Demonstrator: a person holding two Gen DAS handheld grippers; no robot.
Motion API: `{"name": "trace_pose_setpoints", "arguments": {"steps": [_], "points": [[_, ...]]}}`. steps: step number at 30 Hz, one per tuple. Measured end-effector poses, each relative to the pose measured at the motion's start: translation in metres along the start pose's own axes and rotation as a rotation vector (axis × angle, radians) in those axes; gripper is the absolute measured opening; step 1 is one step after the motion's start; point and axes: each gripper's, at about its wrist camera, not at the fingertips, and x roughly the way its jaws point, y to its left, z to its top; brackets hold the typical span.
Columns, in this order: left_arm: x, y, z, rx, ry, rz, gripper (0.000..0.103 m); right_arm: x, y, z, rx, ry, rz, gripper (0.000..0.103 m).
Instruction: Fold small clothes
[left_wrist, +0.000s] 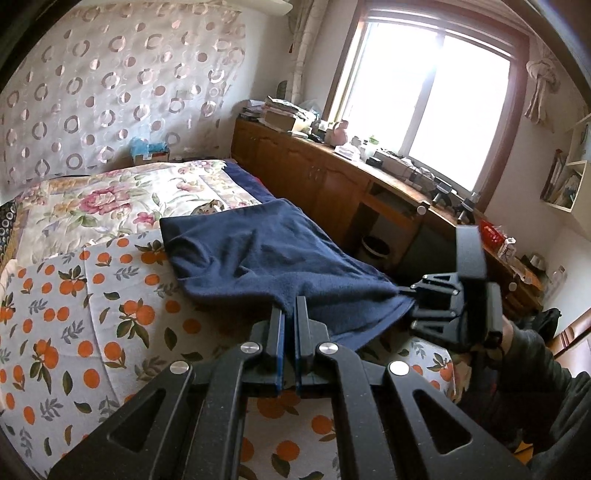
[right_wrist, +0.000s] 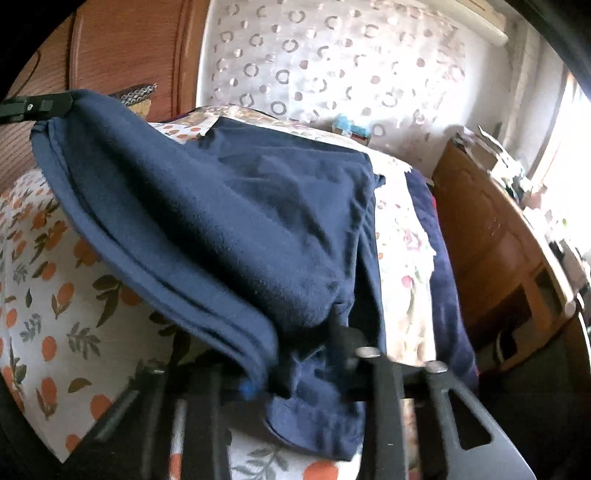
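Both grippers, left (left_wrist: 290, 314) and right (right_wrist: 295, 373), clench the navy fleece garment's (left_wrist: 266, 254) near edge on the bed (left_wrist: 74, 295); folding barely begun; 0 folds finished.

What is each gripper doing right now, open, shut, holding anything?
Left gripper: shut on the near edge of the navy garment.
Right gripper: shut on a corner of the same garment, lifting it off the bed.

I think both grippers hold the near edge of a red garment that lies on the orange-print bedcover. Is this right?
Not quite: the garment is dark blue, not red, as the left wrist view shows. The rest stands: the left gripper and the right gripper hold its near edge over the orange-print bedcover.
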Motion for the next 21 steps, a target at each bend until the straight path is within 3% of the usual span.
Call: {"name": "trace_pose_setpoints", "arguments": {"steps": [5, 10, 21], "points": [[0.004, 0.012, 0.017, -0.009, -0.015, 0.030, 0.004, -0.014, -0.015, 0.021, 0.008, -0.099, 0.004, 0.010], [0.025, 0.036, 0.051, 0.003, -0.024, 0.103, 0.004, -0.006, -0.027, 0.068, -0.025, -0.171, -0.001, 0.009], [0.103, 0.105, 0.085, -0.049, 0.067, 0.216, 0.004, 0.098, -0.051, 0.132, -0.043, -0.093, 0.110, 0.009]]}}
